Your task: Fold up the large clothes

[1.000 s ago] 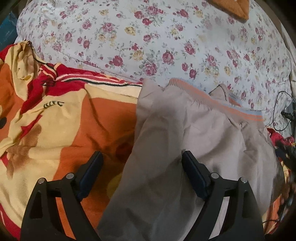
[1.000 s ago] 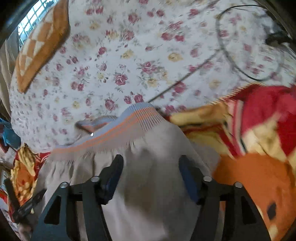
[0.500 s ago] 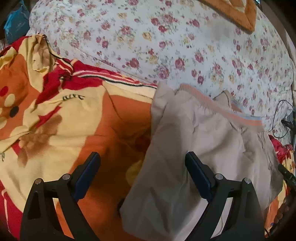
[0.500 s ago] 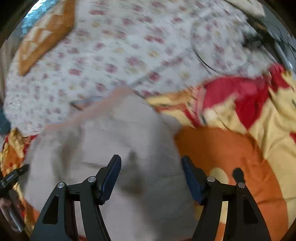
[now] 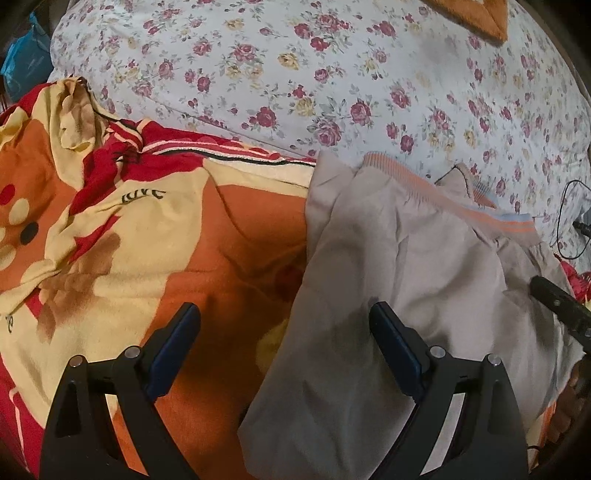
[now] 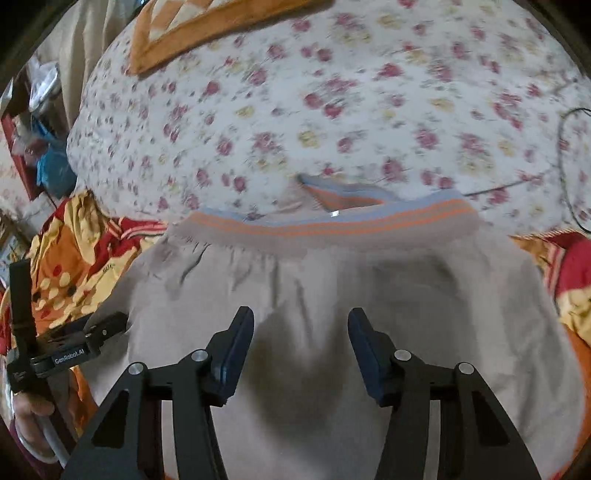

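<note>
A beige garment (image 5: 406,258) with an orange-striped waistband (image 5: 443,199) lies flat on a blanket, its waistband at the far side. My left gripper (image 5: 284,314) stands wide open over the garment's left edge, one finger above the blanket and the other above the cloth. In the right wrist view the same garment (image 6: 332,277) fills the middle, with its waistband (image 6: 332,225) across the far end. My right gripper (image 6: 301,317) hovers over the garment's middle with its jaws closing and only flat cloth below them. The left gripper (image 6: 74,343) shows at that view's left edge.
An orange, red and yellow blanket (image 5: 184,229) lies under the garment. Beyond it spreads a floral sheet (image 5: 332,74) with an orange cushion (image 6: 207,26) at the far end. A black cable (image 5: 565,221) lies at the right. A hand (image 6: 29,410) holds the left gripper's handle.
The right gripper has swung from the garment's right edge to over its middle and rolled, and its jaws have narrowed. The left gripper has stayed nearly in place, its jaws a little wider.
</note>
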